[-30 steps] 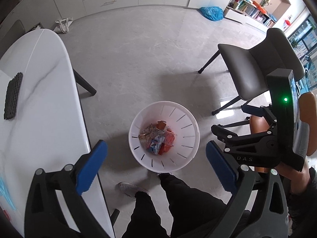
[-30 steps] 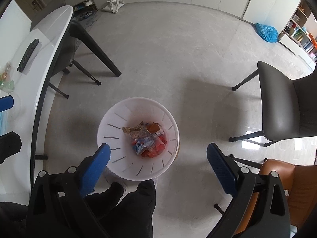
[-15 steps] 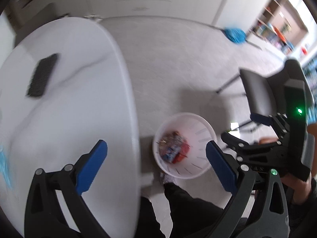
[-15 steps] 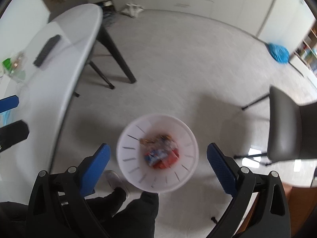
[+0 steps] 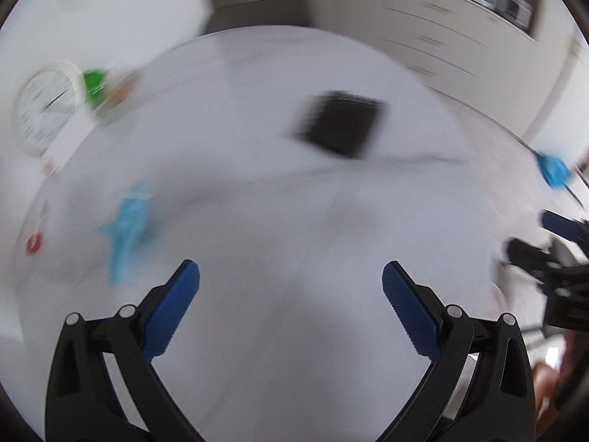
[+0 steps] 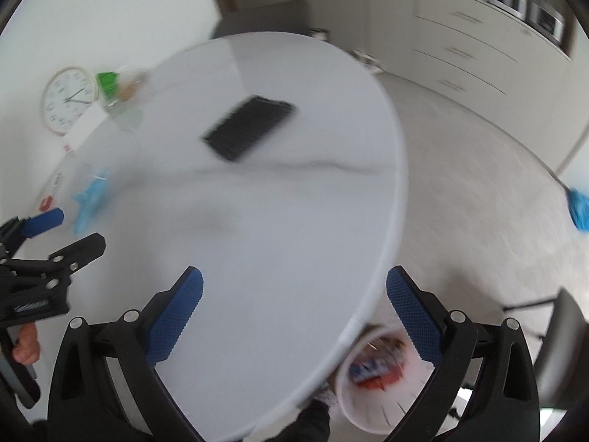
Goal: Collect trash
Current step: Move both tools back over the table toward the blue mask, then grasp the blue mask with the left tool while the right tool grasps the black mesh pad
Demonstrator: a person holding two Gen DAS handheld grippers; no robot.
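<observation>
A: Where do the two grippers stand?

B: Both hang above the white bench (image 5: 294,221). The left gripper (image 5: 291,307) has its blue pads spread wide with nothing between them. The right gripper (image 6: 294,313) is spread just as wide and just as empty, its right pad past the bench edge, over the floor.

A: And the trash?

B: A crumpled light-blue scrap (image 5: 127,228) lies on the bench, ahead and to the left of the left gripper. From the right wrist view the same scrap (image 6: 90,202) sits near the bench's left side, just beside the left gripper's tip. Both views are blurred, so I cannot tell what the scrap is made of.

A: The bin?

B: A white slotted basket (image 6: 353,416) stands on the floor beside the bench edge, partly under it, with colourful wrappers (image 6: 375,370) inside.

A: Anything else on the bench?

B: A black rectangular pad (image 6: 250,127) lies near the middle. Something green (image 6: 107,81) sits at the far side, near a round wall clock (image 6: 68,99).
</observation>
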